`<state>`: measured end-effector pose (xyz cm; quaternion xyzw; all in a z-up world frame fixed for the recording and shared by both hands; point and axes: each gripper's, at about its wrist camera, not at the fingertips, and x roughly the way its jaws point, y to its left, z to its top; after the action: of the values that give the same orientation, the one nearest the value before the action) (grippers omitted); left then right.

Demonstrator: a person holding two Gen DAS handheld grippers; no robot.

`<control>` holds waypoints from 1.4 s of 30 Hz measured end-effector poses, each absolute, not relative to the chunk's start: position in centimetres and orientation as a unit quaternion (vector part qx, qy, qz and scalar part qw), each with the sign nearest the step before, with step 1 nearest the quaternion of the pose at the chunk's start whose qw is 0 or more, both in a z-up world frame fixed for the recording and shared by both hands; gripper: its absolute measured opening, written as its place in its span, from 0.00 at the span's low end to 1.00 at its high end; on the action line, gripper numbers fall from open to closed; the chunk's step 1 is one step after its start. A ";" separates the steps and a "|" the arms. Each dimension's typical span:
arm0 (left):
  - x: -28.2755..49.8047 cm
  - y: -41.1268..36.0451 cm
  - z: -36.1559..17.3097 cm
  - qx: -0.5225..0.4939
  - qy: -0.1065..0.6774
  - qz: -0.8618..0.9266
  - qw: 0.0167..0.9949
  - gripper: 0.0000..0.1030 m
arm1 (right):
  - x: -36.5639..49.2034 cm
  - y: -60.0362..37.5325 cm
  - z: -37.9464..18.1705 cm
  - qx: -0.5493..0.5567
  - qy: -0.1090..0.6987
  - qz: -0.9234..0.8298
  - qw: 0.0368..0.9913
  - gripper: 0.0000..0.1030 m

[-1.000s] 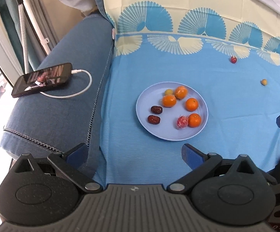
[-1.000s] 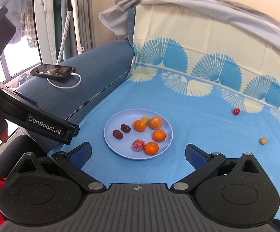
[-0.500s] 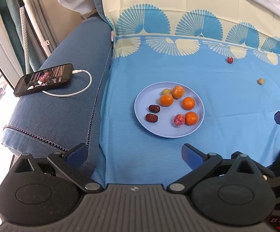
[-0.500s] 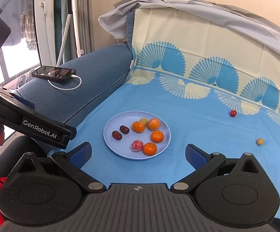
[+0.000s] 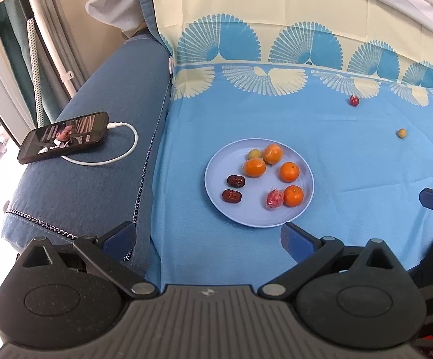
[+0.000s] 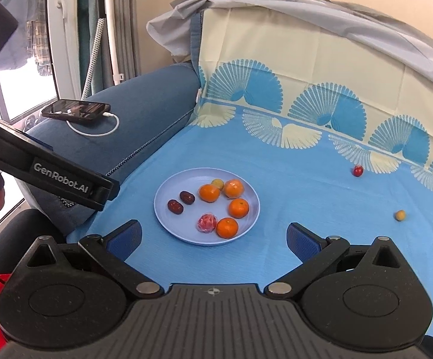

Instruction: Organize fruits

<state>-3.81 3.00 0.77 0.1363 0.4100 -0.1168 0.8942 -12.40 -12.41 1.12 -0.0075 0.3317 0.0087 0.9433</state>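
**Ana:** Blue cotton cloth with a border of pale fan shapes [image 5: 350, 161] covers a sofa seat and runs up its backrest. Which landmark should I use?

**Ben:** Use the round pale-blue plate [image 5: 216, 161], which lies flat on the cloth near the seat's front edge. It holds four small orange mandarins [image 5: 254, 167], two wrinkled dark-red dates [image 5: 232, 195] on the side toward the sofa arm, one pink fruit in clear wrap [image 5: 275, 199] and one small yellow-green fruit [image 5: 254, 153] at its far edge.

**Ana:** Is any fruit off the plate?

**Ben:** Two pieces. A small shiny red fruit [image 6: 357, 170] sits well beyond the plate, at the fan border. A small yellow-orange fruit [image 6: 399, 215] lies nearer, well to the plate's right. They look like the pieces left to collect, so the gathering seems nearly done.

**Ana:** And the grippers?

**Ben:** The left gripper [image 5: 207, 237] and the right gripper [image 6: 215, 236] both hover above the seat's front edge, short of the plate. Each has its jaws wide apart and holds nothing. The right one is closer to the loose fruit, so I would expect it to reach next.

**Ana:** Anything else nearby?

**Ben:** A black smartphone [image 5: 64, 137] with a lit screen rests on the dark-blue sofa arm [image 5: 102, 185], left of the plate, plugged into a white charging cable [image 5: 120, 146].
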 end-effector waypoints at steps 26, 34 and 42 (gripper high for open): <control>7.0 -13.9 -1.0 0.180 0.417 -0.193 0.870 1.00 | -6.4 -32.4 -5.9 0.134 0.290 -0.282 0.905 0.99; 15.6 -28.3 -6.4 0.228 0.392 -0.245 0.857 1.00 | 0.5 -43.6 -11.3 0.162 0.268 -0.389 0.866 0.99; 23.7 -40.4 -13.9 0.254 0.388 -0.295 0.835 1.00 | 6.3 -49.3 -15.9 0.146 0.291 -0.404 0.855 0.99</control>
<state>23.68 -40.42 -13.89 0.2545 0.3880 -0.2948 0.8354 6.33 -49.29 -15.90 0.1458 0.2910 -0.4042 0.8548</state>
